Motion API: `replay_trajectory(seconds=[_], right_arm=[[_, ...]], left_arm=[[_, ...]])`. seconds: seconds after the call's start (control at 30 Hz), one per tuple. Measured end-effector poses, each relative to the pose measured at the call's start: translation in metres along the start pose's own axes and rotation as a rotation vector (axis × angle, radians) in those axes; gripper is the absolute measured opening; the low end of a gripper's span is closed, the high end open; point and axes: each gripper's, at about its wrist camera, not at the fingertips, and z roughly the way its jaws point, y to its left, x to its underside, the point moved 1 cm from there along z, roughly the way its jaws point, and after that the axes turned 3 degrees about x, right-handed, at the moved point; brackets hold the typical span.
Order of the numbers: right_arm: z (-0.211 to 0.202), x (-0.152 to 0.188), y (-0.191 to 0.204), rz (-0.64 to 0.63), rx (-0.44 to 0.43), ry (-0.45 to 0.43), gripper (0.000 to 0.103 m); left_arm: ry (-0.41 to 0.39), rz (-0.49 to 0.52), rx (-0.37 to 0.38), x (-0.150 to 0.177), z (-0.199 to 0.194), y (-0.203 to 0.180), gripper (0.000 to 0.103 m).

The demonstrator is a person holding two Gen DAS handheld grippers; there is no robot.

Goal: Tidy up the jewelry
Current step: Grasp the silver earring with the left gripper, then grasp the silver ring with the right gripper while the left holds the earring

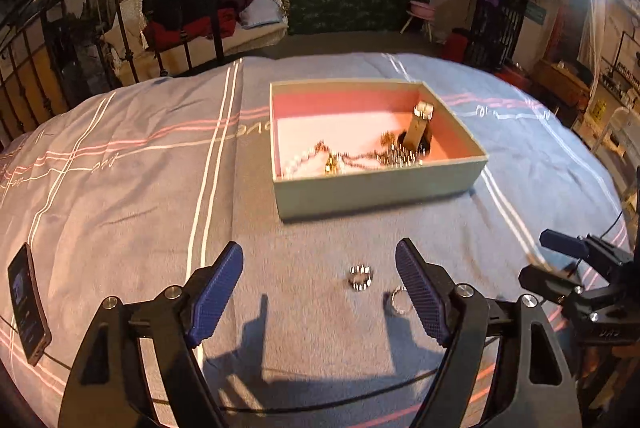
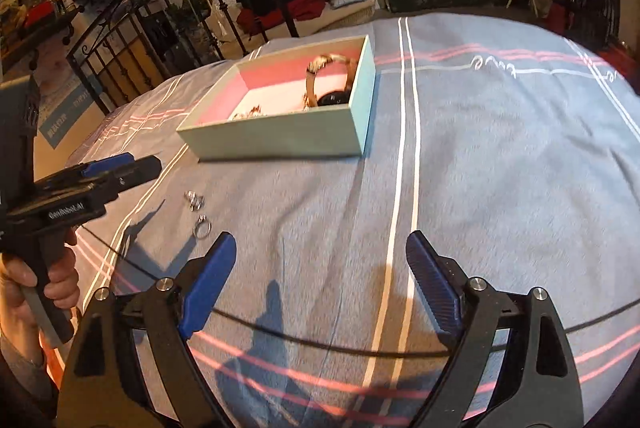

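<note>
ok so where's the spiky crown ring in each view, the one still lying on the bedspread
Left wrist view: the crown ring lies low in the middle, between the open fingers of the left gripper, on the bedspread.
Right wrist view: it lies left of the middle, beyond the right gripper and off to its left.
Shared landmark: the open box lies beyond the ring in both, and a plain ring sits beside it.

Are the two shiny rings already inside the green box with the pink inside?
No, both silver rings lie on the grey striped bedspread, in front of the pale green box.
</note>
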Motion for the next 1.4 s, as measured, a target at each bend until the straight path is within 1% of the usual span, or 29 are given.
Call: replay_trajectory(seconds=[0.07, 0.1, 0.17, 0.23, 0.3, 0.37, 0.43, 0.47, 0.5, 0.53, 0.57, 0.67, 0.73, 0.83, 0.93, 1.1, 1.23, 1.4], right_arm=[[0.008, 0.008, -0.002, 0.013, -0.005, 0.021, 0.086], [0.009, 0.007, -0.003, 0.019, -0.014, 0.019, 0.086], [0.011, 0.008, -0.004, 0.032, -0.028, 0.021, 0.086], [0.013, 0.009, -0.004, 0.035, -0.027, 0.022, 0.086], [0.012, 0.009, -0.001, 0.029, -0.022, 0.021, 0.086], [0.012, 0.010, -0.001, 0.020, -0.019, 0.024, 0.087], [0.011, 0.010, -0.001, 0.019, -0.020, 0.024, 0.088], [0.010, 0.009, -0.002, 0.020, -0.022, 0.028, 0.088], [0.010, 0.010, -0.002, 0.020, -0.021, 0.029, 0.088], [0.010, 0.010, -0.002, 0.018, -0.020, 0.029, 0.088], [0.010, 0.010, -0.001, 0.014, -0.017, 0.030, 0.088], [0.009, 0.011, 0.000, 0.002, -0.005, 0.030, 0.088], [0.010, 0.010, 0.003, -0.007, 0.005, 0.032, 0.088], [0.011, 0.009, 0.008, -0.025, 0.029, 0.036, 0.088], [0.011, 0.009, 0.018, -0.071, 0.059, 0.046, 0.088], [0.019, 0.008, 0.037, -0.132, 0.057, 0.077, 0.088], [0.030, 0.005, 0.062, -0.220, 0.047, 0.109, 0.088], [0.052, -0.001, 0.099, -0.352, 0.067, 0.147, 0.088]], left_arm=[[0.044, 0.019, -0.013, 0.012, 0.012, -0.005, 0.069], [0.054, 0.026, -0.024, 0.015, 0.016, -0.007, 0.066], [0.069, 0.033, -0.037, 0.019, 0.024, -0.010, 0.063], [0.072, 0.027, -0.021, 0.017, 0.029, -0.011, 0.061], [0.071, 0.034, -0.030, 0.017, 0.033, -0.015, 0.058], [0.075, 0.048, -0.047, 0.018, 0.036, -0.016, 0.052], [0.071, 0.039, -0.037, 0.018, 0.037, -0.014, 0.041], [0.069, 0.033, -0.031, 0.019, 0.037, -0.013, 0.039], [0.064, 0.034, -0.029, 0.019, 0.037, -0.012, 0.031], [0.060, 0.033, -0.036, 0.018, 0.038, -0.011, 0.020], [0.060, 0.026, -0.040, 0.018, 0.038, -0.009, 0.017], [0.051, -0.025, 0.005, 0.017, 0.037, 0.000, 0.017], [0.048, -0.039, 0.018, 0.018, 0.036, 0.002, 0.017], [0.046, -0.044, 0.018, 0.019, 0.034, 0.003, 0.017], [0.047, -0.045, 0.019, 0.020, 0.034, 0.004, 0.017], [0.050, -0.044, 0.016, 0.020, 0.034, 0.003, 0.017], [0.053, -0.042, 0.011, 0.018, 0.034, 0.004, 0.017], [0.059, -0.059, 0.008, 0.017, 0.032, 0.008, 0.017]])
